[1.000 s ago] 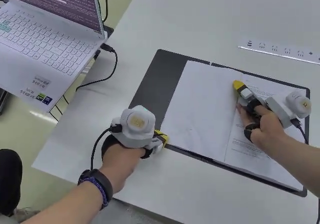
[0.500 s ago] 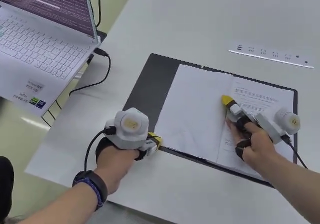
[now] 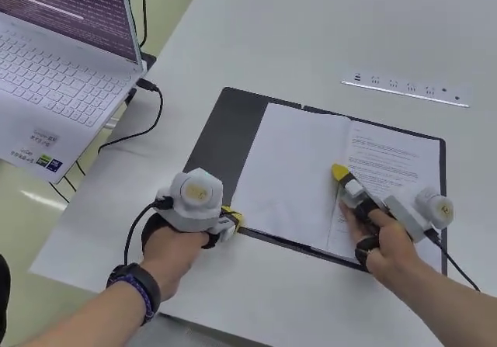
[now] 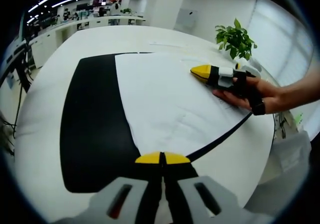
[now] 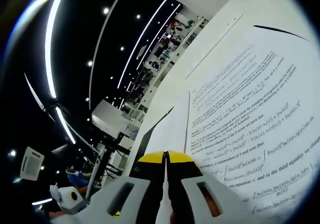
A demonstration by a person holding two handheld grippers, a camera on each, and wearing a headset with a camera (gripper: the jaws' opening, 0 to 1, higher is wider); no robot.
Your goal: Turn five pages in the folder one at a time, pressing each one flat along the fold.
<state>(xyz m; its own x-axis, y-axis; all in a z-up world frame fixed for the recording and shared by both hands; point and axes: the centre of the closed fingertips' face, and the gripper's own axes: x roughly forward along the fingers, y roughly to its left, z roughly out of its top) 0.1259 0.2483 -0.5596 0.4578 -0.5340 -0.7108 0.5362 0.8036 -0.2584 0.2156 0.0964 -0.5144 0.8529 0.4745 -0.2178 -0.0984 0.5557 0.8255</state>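
So the folder [image 3: 221, 141] sits open by the table's [image 3: 311, 36] front edge, a turned page [image 3: 291, 172] lying left, right gripper [image 3: 339, 173] clenched empty and pressing on the fold, left gripper [image 3: 231, 220] clenched empty at the folder's near edge, so mid-task I'd guess, page count unknowable.

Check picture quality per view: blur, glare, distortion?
Head view: evenly lit, sharp, soft shadows, no glare on the folder. Left gripper view: fisheye bows the folder's edges, focus fine. Right gripper view: heavy distortion, ceiling lights smear into bright arcs, printed page legible.
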